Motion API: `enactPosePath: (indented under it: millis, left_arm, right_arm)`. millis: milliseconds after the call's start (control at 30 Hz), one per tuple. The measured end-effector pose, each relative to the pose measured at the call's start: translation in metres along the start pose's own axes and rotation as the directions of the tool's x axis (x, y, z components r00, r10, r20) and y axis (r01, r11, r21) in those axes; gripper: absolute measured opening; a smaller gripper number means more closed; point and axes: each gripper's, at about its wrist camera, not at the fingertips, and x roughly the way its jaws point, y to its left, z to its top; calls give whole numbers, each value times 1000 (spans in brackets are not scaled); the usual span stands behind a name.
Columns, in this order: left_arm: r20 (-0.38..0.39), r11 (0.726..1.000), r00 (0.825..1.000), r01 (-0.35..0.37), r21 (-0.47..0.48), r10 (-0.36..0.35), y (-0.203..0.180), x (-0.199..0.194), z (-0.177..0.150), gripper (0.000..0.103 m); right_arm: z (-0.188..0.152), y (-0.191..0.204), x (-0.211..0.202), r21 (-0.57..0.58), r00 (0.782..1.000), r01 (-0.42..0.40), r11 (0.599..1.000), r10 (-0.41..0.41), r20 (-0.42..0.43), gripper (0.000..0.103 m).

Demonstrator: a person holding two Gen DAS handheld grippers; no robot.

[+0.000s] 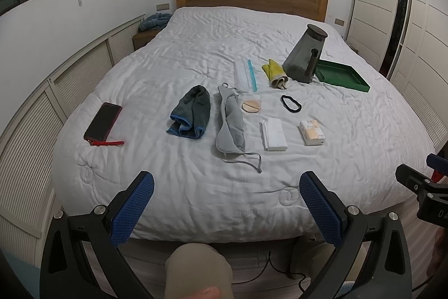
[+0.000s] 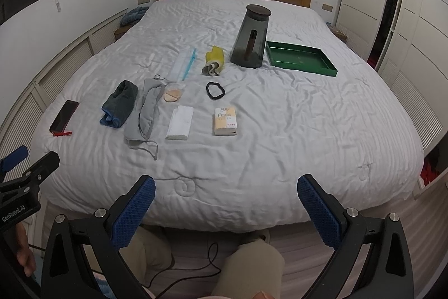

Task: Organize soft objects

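Note:
Soft things lie on the white bed (image 1: 196, 187): a dark grey towel with blue trim (image 1: 190, 111) (image 2: 119, 104), a grey eye mask (image 1: 231, 122) (image 2: 145, 114), a folded white cloth (image 1: 274, 133) (image 2: 180, 122), a tissue pack (image 1: 311, 132) (image 2: 225, 121), a yellow cloth (image 1: 275, 73) (image 2: 214, 60), a black hair band (image 1: 291, 103) (image 2: 215, 90) and a round puff (image 1: 251, 105) (image 2: 172, 95). A green tray (image 1: 343, 74) (image 2: 301, 58) sits at the back right. My left gripper (image 1: 226, 203) and right gripper (image 2: 225, 201) are open and empty over the bed's near edge.
A dark jug (image 1: 303, 53) (image 2: 252, 38) stands beside the tray. A phone with a red strap (image 1: 102, 121) (image 2: 63, 116) lies at the left. A clear pouch with a blue strip (image 1: 246, 72) (image 2: 183, 63) lies mid-bed. Wardrobes (image 2: 392, 4) stand on the right.

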Motion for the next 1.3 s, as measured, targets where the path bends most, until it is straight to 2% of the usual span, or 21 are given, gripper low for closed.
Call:
enactPosePath:
  millis: [300, 467, 600, 700, 833, 933, 1000, 1133, 1300]
  left_arm:
    - [-4, 1000, 1000, -1, -1, 1, -3, 3, 3, 102]
    - [-10, 1000, 1000, 1, -2, -1, -3, 15, 15, 102]
    - [-8, 1000, 1000, 2, 2, -2, 0, 29, 29, 102]
    - [-8, 1000, 1000, -2, 10, 2, -1, 42, 42, 102]
    - [1, 1000, 1000, -12, 19, 12, -3, 68, 78, 102]
    - [25, 999, 999, -37, 28, 36, -5, 96, 118, 102]
    - [17, 998, 999, -50, 23, 50, -5, 121, 143, 102]
    - [-31, 999, 998, -49, 9, 49, -6, 188, 191, 102]
    - [-106, 999, 993, -44, -23, 41, -7, 272, 225, 102]
  right_arm:
    - [5, 1, 7, -4, 1000, 1, 1000, -1, -7, 103]
    - [16, 2, 19, -10, 1000, -1, 1000, 1, -3, 103]
    - [30, 4, 31, -26, 1000, 4, 1000, -3, 10, 103]
    - [53, 6, 45, -38, 999, 8, 999, -7, 32, 103]
    - [88, 10, 69, -53, 998, 12, 999, -9, 65, 103]
    - [127, 16, 104, -74, 995, 23, 997, -16, 95, 103]
    - [143, 19, 128, -82, 996, 17, 997, -10, 86, 103]
    - [190, 24, 202, -83, 999, -1, 997, 5, 48, 103]
    - [242, 23, 303, -78, 1000, 2, 997, -3, -12, 103]
